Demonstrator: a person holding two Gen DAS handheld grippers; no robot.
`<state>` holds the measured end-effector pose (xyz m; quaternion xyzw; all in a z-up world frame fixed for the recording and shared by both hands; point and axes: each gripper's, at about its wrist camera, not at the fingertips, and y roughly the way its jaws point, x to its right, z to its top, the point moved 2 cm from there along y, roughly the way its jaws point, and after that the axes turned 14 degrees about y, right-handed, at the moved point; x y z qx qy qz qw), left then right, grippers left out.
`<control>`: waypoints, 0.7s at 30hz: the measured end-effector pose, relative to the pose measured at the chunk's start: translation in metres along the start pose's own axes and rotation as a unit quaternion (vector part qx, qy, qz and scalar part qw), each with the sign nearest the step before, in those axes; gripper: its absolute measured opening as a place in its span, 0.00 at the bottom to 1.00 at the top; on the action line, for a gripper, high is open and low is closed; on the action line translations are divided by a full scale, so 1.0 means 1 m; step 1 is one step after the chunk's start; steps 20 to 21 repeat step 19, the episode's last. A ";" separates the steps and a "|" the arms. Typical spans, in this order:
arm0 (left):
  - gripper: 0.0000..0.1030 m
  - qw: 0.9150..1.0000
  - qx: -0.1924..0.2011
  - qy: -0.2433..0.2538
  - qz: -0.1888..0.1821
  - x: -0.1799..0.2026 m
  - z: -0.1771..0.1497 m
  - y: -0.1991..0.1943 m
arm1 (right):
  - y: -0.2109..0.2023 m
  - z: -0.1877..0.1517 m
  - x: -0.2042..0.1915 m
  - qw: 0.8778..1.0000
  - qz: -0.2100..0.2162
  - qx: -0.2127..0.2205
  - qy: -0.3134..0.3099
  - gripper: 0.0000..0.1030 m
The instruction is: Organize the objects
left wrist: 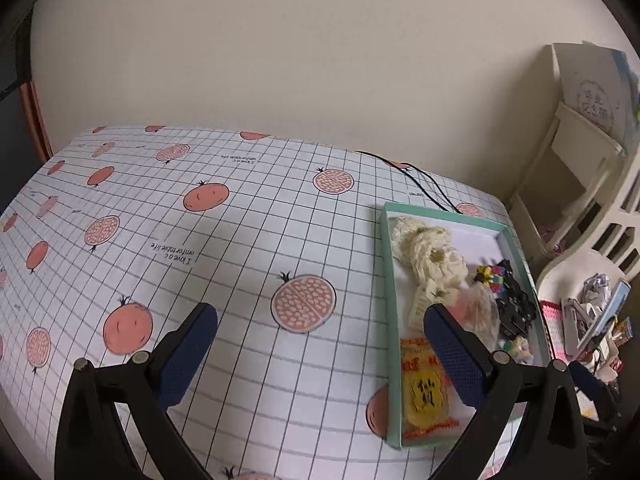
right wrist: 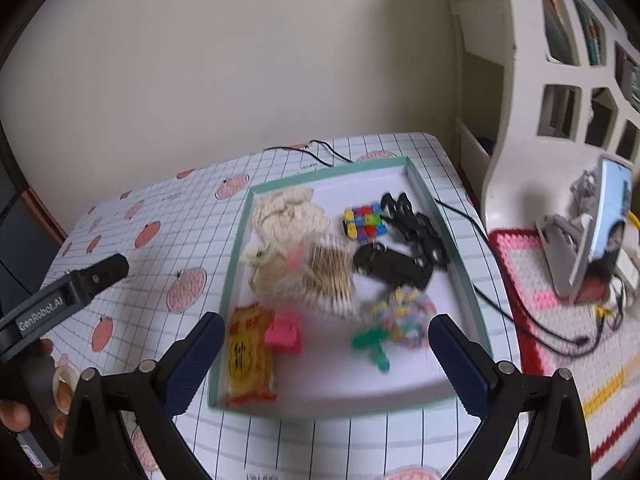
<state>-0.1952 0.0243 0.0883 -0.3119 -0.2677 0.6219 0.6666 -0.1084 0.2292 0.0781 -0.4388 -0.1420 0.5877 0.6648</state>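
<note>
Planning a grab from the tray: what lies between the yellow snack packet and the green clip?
In the right wrist view, a pink clip lies beside the yellow snack packet; then bare tray floor runs to the green clip.

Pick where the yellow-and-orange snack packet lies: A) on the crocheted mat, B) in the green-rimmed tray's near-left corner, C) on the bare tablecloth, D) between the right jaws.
B: the snack packet lies inside the green-rimmed tray, against its left wall at the near corner.
</note>
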 end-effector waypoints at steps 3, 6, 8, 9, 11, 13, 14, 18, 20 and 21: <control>1.00 1.000 -0.001 -0.004 -0.015 0.003 -0.016 -0.013 | -0.009 -0.014 0.002 1.000 -0.003 -0.002 0.002 1.00; 1.00 1.000 -0.004 -0.005 -0.019 0.003 -0.035 -0.021 | -0.021 -0.029 0.005 1.000 -0.006 0.000 0.003 1.00; 1.00 1.000 -0.005 -0.001 -0.016 0.004 -0.051 -0.026 | -0.028 -0.039 0.006 1.000 -0.003 0.001 0.003 1.00; 1.00 1.000 -0.003 0.001 -0.014 0.004 -0.058 -0.029 | -0.031 -0.045 0.007 1.000 -0.002 0.003 0.001 1.00; 1.00 1.000 0.000 0.012 -0.004 0.007 -0.078 -0.035 | -0.037 -0.059 0.009 1.000 -0.006 0.006 -0.004 1.00; 1.00 1.000 -0.004 0.020 0.000 0.010 -0.094 -0.036 | -0.039 -0.072 0.010 1.000 -0.008 0.002 -0.007 1.00; 1.00 1.000 -0.008 0.025 -0.002 0.012 -0.103 -0.037 | -0.040 -0.078 0.012 1.000 -0.006 0.001 -0.008 1.00; 1.00 0.999 -0.009 0.034 0.005 0.014 -0.125 -0.041 | -0.041 -0.105 0.021 1.000 -0.010 -0.007 -0.012 1.00; 1.00 0.999 -0.009 0.033 0.005 0.014 -0.132 -0.043 | -0.040 -0.111 0.023 1.000 -0.011 -0.011 -0.013 1.00; 1.00 0.999 -0.009 0.033 0.005 0.014 -0.132 -0.043 | -0.040 -0.111 0.023 1.000 -0.011 -0.011 -0.013 1.00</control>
